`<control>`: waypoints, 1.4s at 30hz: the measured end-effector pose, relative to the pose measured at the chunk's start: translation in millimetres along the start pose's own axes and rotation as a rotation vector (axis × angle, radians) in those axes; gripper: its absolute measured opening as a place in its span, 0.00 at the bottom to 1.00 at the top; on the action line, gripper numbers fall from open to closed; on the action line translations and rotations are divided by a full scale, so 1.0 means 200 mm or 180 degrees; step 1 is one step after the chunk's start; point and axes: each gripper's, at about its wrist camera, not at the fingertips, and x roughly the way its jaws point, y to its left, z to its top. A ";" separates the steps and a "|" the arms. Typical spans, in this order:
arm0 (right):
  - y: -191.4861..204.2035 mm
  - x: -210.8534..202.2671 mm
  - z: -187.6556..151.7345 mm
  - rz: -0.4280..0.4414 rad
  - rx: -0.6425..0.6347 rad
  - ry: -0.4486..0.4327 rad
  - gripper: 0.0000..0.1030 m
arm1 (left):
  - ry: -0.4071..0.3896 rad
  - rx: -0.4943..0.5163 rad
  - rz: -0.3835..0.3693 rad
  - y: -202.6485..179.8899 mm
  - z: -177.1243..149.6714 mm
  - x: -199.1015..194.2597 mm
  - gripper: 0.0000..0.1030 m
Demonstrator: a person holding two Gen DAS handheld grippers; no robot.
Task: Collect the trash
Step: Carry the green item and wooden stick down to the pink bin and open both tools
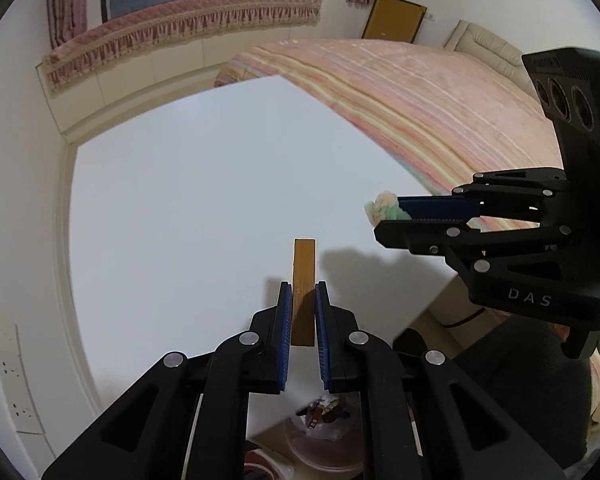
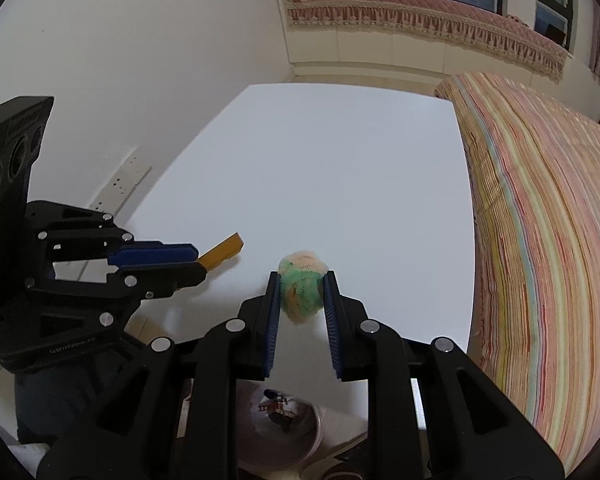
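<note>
My left gripper (image 1: 303, 292) is shut on a flat yellow-brown strip (image 1: 304, 276) and holds it above the white table (image 1: 200, 200); the strip sticks out forward past the fingertips. It also shows in the right wrist view (image 2: 224, 254), in the left gripper (image 2: 194, 258). My right gripper (image 2: 302, 280) is shut on a crumpled green and peach ball (image 2: 302, 290), held above the table's near edge. The ball also shows in the left wrist view (image 1: 382, 206), in the right gripper (image 1: 392, 212).
A bin lined with a clear bag (image 1: 324, 440) holding some wrappers stands on the floor below the table's near edge; it also shows in the right wrist view (image 2: 284, 424). A striped bed (image 2: 540, 240) borders the table's right side. A wall with sockets (image 2: 120, 184) runs along the left.
</note>
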 end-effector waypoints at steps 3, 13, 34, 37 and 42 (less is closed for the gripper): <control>0.06 -0.08 -0.02 0.0032 -0.0071 -0.0030 0.20 | -0.0035 0.0016 -0.0016 -0.03 -0.02 -0.07 0.11; 0.24 -0.35 -0.21 0.0095 -0.0210 -0.0089 0.20 | -0.0121 0.0063 -0.0052 -0.10 -0.18 -0.28 0.11; 0.37 -0.46 -0.53 0.0184 -0.0216 0.0058 0.20 | -0.0033 0.0202 -0.0222 -0.25 -0.49 -0.38 0.11; 0.37 -0.47 -0.54 0.0198 -0.0213 0.0058 0.20 | -0.0040 0.0217 -0.0222 -0.26 -0.49 -0.40 0.11; 0.36 -0.46 -0.54 0.0215 -0.0201 0.0062 0.23 | -0.0038 0.0219 -0.0216 -0.27 -0.51 -0.41 0.14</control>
